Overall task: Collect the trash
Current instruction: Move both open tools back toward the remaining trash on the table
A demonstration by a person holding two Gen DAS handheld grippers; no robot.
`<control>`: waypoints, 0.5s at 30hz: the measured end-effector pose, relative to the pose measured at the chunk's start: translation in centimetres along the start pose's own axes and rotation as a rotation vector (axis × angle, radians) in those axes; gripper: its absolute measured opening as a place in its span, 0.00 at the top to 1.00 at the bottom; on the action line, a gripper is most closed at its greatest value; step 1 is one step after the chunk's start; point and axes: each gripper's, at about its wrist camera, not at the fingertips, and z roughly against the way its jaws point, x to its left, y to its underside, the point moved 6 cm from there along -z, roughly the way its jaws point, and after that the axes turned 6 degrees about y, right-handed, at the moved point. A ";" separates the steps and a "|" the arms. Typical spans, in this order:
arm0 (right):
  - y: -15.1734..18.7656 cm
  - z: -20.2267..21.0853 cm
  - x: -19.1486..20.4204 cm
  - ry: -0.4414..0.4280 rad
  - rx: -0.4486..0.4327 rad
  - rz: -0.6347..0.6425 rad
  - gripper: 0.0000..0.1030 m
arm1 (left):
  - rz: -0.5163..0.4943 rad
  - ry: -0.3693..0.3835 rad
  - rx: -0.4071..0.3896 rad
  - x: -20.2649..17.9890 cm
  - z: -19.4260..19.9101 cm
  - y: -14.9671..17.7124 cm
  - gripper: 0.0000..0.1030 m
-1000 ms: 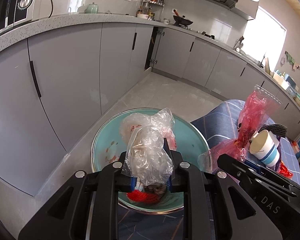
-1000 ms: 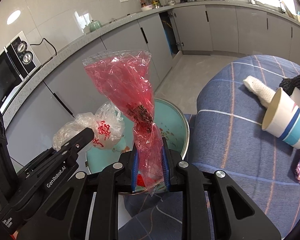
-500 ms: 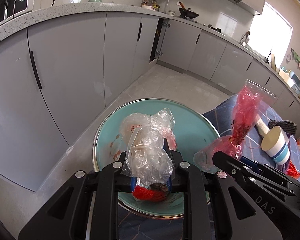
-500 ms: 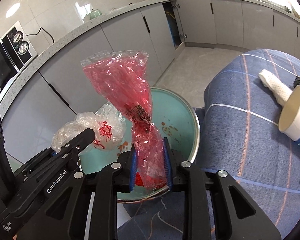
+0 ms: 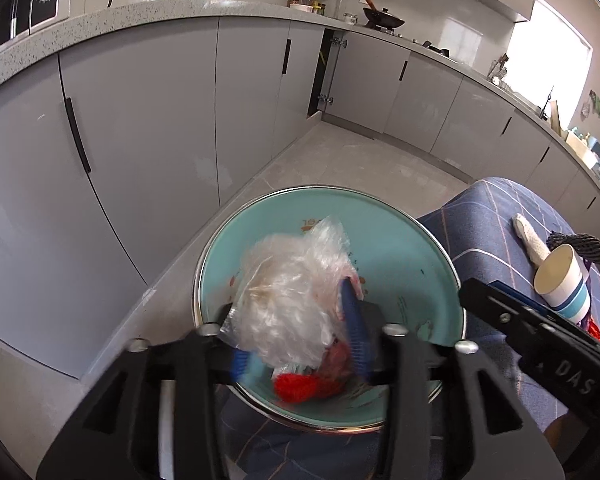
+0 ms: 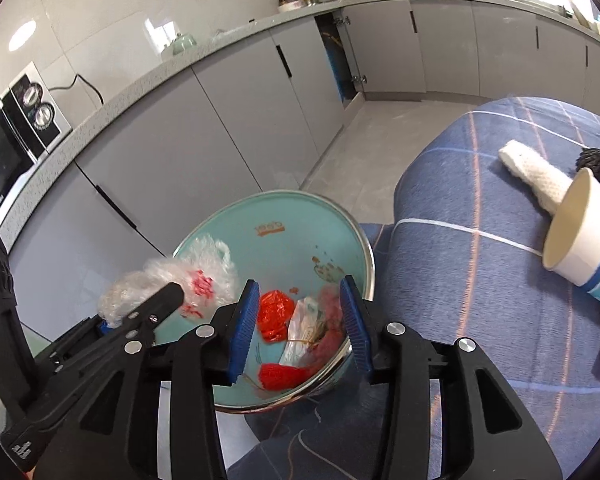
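A teal trash bin (image 5: 328, 189) with a metal rim (image 6: 365, 248) stands below both grippers. My left gripper (image 5: 296, 340) is over it and its jaws are opening. A crumpled clear plastic bag (image 5: 292, 300) sits blurred and loose between the blue pads. The same clear bag (image 6: 204, 276) shows at the left gripper's finger (image 6: 160, 300) in the right wrist view. My right gripper (image 6: 300, 326) is also opening, with nothing between its pads. Below it, inside the bin, lie a red plastic bag (image 6: 274, 314), a pale wrapper (image 6: 300, 332) and red scraps (image 5: 300, 386).
A blue plaid cloth (image 6: 480, 280) covers the surface to the right of the bin. On it lie a paper cup (image 6: 584, 240) with blue stripes, a white knitted piece (image 6: 536, 172) and a black knitted piece (image 5: 580, 242). Grey kitchen cabinets (image 5: 140, 140) line the far side of the floor.
Both pairs of jaws have spread apart. The red bag has dropped from the right gripper into the bin. The clear bag has come loose in the left jaws.
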 end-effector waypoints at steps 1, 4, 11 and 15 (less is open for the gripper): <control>0.0 0.4 -0.2 0.006 -0.010 -0.003 0.59 | 0.000 -0.007 -0.008 -0.1 0.3 -0.1 0.46; 0.2 2.4 -0.8 0.049 -0.072 0.012 0.59 | -0.027 -0.069 -0.044 -0.3 1.2 -0.4 0.28; 0.6 5.3 -2.6 0.087 -0.128 -0.010 0.58 | -0.062 -0.111 -0.092 -1.8 3.0 -0.6 0.14; 0.8 6.0 -3.8 0.100 -0.133 -0.046 0.57 | -0.080 -0.103 -0.088 -2.7 3.3 -0.5 0.11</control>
